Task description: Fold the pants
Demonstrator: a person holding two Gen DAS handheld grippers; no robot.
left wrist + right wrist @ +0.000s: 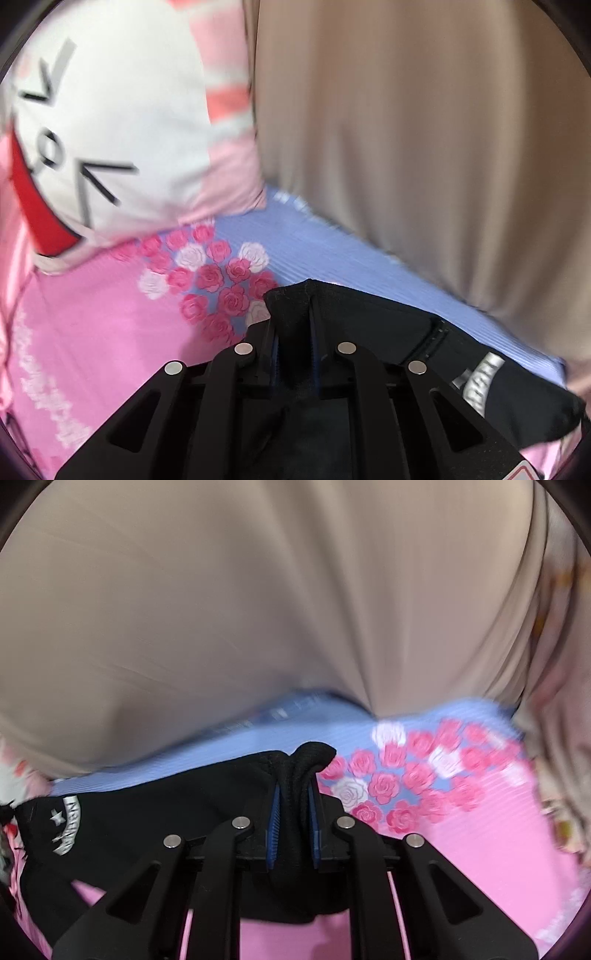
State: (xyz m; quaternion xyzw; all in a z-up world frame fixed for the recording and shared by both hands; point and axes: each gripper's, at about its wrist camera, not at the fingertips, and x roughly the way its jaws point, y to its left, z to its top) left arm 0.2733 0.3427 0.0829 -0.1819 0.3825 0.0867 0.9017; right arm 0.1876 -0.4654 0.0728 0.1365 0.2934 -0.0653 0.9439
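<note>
The black pants (pixel 388 332) have a white logo patch and hang stretched between my two grippers above the bed. My left gripper (pixel 293 325) is shut on one bunched corner of the pants. The cloth runs off to the right from it. In the right wrist view the pants (pixel 166 805) run off to the left. My right gripper (pixel 293 794) is shut on the other bunched corner, which sticks out past the blue pads (pixel 274 812).
A pink and lilac bedsheet (pixel 103 325) with a rose print lies below; it also shows in the right wrist view (pixel 480 849). A white and pink pillow (pixel 118 122) stands at the left. A beige curtain (pixel 424 147) hangs close behind the bed (pixel 221 609).
</note>
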